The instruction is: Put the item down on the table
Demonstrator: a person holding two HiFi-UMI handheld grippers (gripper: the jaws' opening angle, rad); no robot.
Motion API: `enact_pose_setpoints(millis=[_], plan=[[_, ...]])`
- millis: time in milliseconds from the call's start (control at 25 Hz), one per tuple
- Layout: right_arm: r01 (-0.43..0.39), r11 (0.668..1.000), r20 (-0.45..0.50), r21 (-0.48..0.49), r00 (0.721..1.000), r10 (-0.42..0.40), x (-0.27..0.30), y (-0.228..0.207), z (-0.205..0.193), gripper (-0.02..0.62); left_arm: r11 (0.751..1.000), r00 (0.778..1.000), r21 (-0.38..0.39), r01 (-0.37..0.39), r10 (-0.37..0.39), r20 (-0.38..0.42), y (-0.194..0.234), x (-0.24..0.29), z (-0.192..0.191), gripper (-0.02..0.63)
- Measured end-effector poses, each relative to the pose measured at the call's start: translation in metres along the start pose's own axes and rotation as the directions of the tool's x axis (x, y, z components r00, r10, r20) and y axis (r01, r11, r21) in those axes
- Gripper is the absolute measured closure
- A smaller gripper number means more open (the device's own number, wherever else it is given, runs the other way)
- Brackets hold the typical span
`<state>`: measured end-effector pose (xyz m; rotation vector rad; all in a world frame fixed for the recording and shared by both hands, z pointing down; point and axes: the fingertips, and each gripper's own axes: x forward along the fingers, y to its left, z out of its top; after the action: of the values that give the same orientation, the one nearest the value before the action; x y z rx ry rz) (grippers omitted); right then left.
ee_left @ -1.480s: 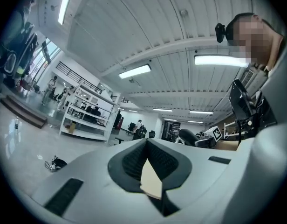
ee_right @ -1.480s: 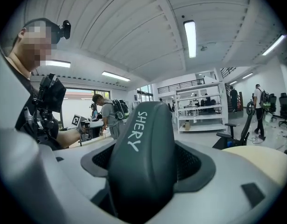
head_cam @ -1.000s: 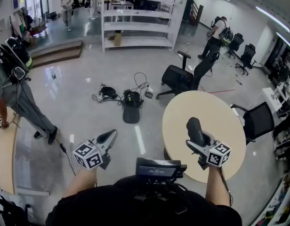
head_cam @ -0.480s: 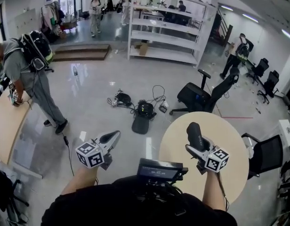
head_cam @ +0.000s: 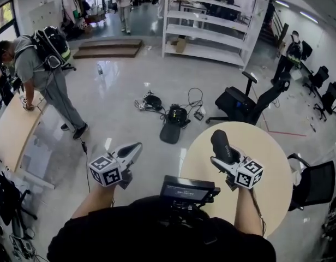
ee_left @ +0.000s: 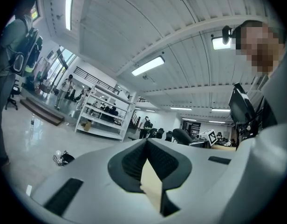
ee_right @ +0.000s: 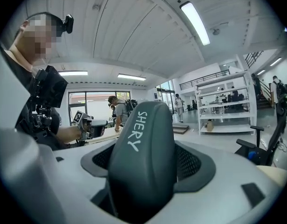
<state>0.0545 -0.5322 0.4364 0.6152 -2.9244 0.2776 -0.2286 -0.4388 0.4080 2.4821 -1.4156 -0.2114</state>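
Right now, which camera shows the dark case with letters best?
The right gripper view: the dark case fills it, lettering readable, between the jaws. The head view shows it small; the left gripper view misses it.

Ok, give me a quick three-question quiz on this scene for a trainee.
1. Which gripper is shut on the dark case: A left, B right, C both?
2. True or false: the case lies flat on the round table.
3. Fill in: the white lettering on the case reads ____.
Key: 1 B, the right gripper. 2 false, it stands up in the gripper. 3 SHERY.
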Motion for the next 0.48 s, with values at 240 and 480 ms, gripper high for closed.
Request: enact_pose_setpoints(millis=[240, 480], plan=[[-0.028, 1.000, -0.020, -0.007, 0.999, 0.028, 0.031, -0.002, 0.004, 0.227, 1.000, 1.000, -0.007, -0.009, 0.009, 0.003, 0.019, 0.003, -0.002, 0.604], [-0.001, 1.000, -0.039, -0.018, 0.999, 0.000, 0.077, 0.008, 0.023, 0.227, 1.000, 0.999, -0.003, 0.006, -0.006, 0.037, 0.070, -0.011, 0.017, 0.604]])
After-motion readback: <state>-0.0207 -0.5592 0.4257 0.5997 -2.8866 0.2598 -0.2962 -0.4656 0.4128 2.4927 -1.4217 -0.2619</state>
